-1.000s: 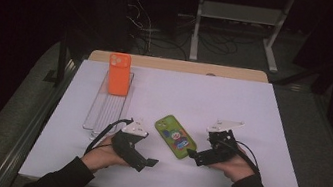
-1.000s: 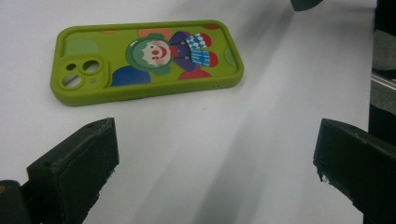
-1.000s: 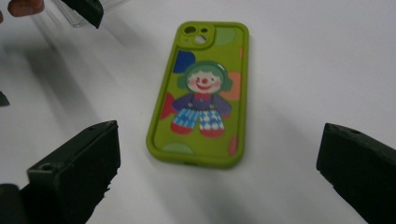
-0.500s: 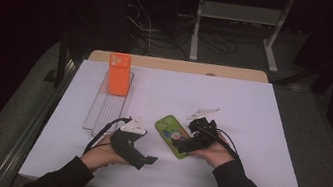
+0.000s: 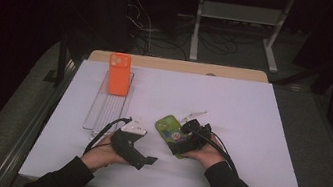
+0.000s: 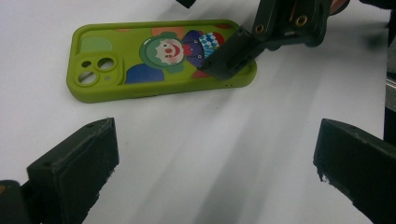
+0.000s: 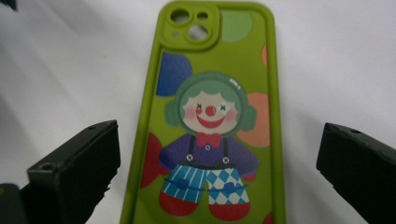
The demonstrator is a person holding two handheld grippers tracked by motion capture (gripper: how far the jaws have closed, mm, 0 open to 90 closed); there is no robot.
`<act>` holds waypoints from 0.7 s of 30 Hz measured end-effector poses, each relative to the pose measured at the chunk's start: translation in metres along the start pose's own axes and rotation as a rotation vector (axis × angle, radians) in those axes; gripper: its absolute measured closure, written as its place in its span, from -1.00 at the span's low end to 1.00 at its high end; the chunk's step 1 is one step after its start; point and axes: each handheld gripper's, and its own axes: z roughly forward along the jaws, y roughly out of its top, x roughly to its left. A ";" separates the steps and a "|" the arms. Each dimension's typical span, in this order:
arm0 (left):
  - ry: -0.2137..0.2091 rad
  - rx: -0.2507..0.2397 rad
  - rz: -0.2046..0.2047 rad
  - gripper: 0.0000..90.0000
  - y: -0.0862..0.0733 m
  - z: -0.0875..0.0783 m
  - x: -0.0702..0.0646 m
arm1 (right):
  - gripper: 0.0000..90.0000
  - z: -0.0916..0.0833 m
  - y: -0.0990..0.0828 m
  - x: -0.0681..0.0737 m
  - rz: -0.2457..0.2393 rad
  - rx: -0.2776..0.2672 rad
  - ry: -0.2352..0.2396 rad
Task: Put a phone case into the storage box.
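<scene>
A green phone case [image 5: 169,127] printed with a clown lies flat on the white table [image 5: 248,137], camera holes at the far end. My right gripper [image 5: 177,145] is open at its near end; in the right gripper view the case [image 7: 212,116] runs up between the two spread jaws of the right gripper [image 7: 217,154]. To the left of the case, my left gripper [image 5: 144,160] is open and points at it. The left gripper view has the case [image 6: 140,60] beyond the open left gripper [image 6: 212,158], with one right gripper jaw over the case's corner.
An orange phone case [image 5: 118,73] stands propped at the far end of a wire rack [image 5: 107,107] on the table's left side. A wooden strip [image 5: 184,67] borders the table's far edge. Both forearms come in over the near edge.
My right gripper has moved left, from beside the green case to over its near end. The left gripper has stayed almost still.
</scene>
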 end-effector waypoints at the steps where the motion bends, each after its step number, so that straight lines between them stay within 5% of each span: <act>1: 0.001 0.000 0.000 -1.00 0.000 0.000 0.000 | -1.00 0.001 -0.001 0.000 0.002 0.010 -0.002; 21: -0.001 0.003 -0.004 -1.00 -0.001 0.001 0.000 | -0.90 0.010 -0.006 0.007 -0.043 0.029 -0.022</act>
